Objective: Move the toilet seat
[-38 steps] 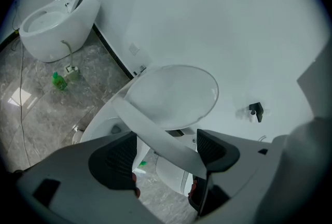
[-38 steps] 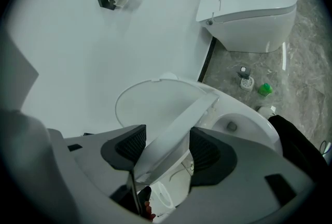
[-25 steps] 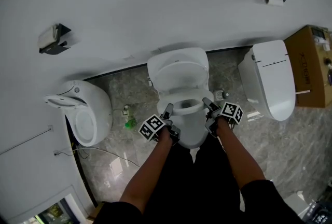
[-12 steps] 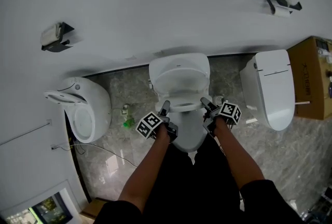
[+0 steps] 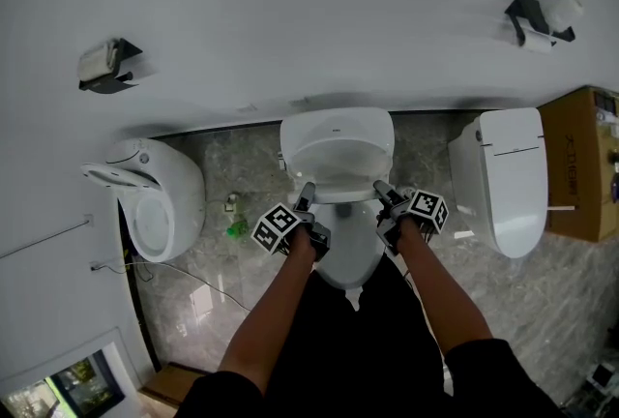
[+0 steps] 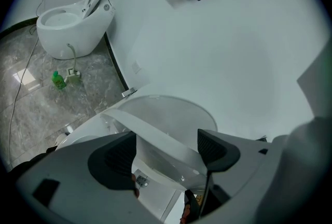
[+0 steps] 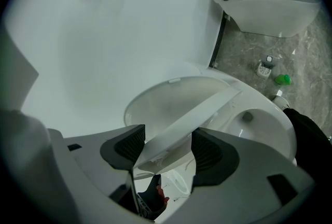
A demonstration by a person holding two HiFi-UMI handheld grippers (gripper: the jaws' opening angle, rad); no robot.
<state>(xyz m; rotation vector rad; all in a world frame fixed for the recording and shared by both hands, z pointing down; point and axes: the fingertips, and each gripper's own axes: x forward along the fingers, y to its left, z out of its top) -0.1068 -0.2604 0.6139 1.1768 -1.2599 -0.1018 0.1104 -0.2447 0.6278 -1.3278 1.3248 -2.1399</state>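
Head view, toilet seat (image 5: 340, 196): white glossy plastic ring, tipped partway up off the middle toilet (image 5: 340, 256), with its front edge between the two grippers.
Head view, left gripper (image 5: 306, 195): on the seat's rim at the middle toilet's left side, with the marker cube just behind it.
Head view, right gripper (image 5: 384, 194): on the rim at the middle toilet's right side, level with the left one.
Head view, lid (image 5: 337, 143): smooth white oval, raised at the back of the middle toilet.
Head view, floor (image 5: 218, 261): grey veined polished stone, with a green bottle (image 5: 239, 230) just left of the middle toilet.
Head view, neighbours: a rounded toilet (image 5: 155, 203) stands well left of the middle toilet, and a closed boxy toilet (image 5: 503, 179) well right of it.
Left gripper view, fingers: dark ribbed pads (image 6: 118, 154) are clamped on the seat. Its flat white band runs slantwise through the gap, filling it from pad to pad.
Right gripper view, fingers: matching ribbed pads (image 7: 127, 148) are closed on the seat's edge, and the band slants up between them.
Right gripper view, bowl (image 7: 259, 119): glazed oval basin of the middle toilet, open beneath the lifted seat.
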